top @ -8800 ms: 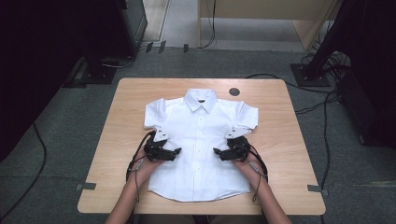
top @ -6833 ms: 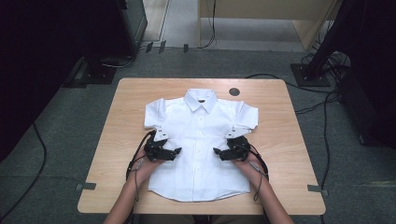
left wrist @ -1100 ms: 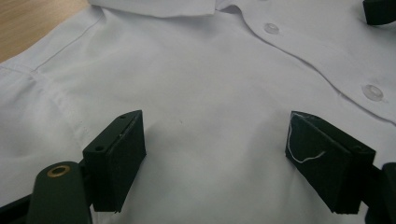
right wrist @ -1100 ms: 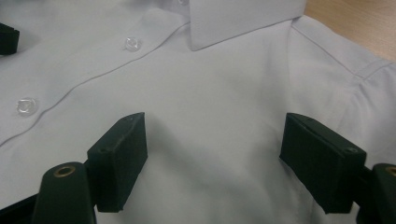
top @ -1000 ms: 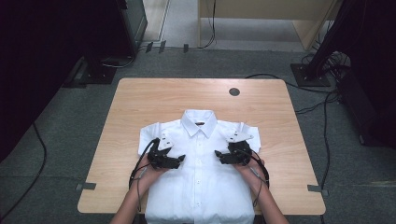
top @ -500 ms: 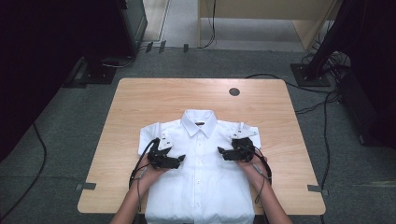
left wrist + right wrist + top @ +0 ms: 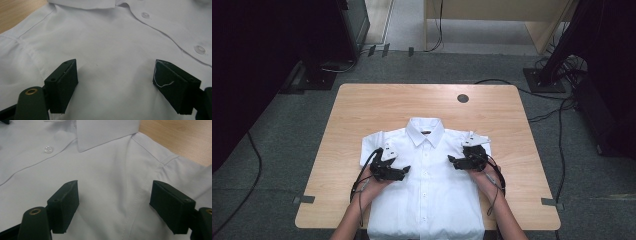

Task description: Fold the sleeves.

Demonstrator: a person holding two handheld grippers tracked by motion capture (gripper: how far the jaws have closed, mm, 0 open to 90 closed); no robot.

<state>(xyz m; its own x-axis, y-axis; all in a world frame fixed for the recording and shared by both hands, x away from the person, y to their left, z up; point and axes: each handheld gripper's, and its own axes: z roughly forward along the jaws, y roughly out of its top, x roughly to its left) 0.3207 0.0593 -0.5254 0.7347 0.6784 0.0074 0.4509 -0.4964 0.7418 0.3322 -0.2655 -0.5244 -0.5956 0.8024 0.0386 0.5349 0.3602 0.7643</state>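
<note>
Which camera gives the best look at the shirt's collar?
The high view: the whole collar shows, flat and buttoned, on the white shirt. The right gripper view catches one collar point; the left gripper view just its lower edge.

The shirt lies on the table's near half, a grommet behind it.
</note>
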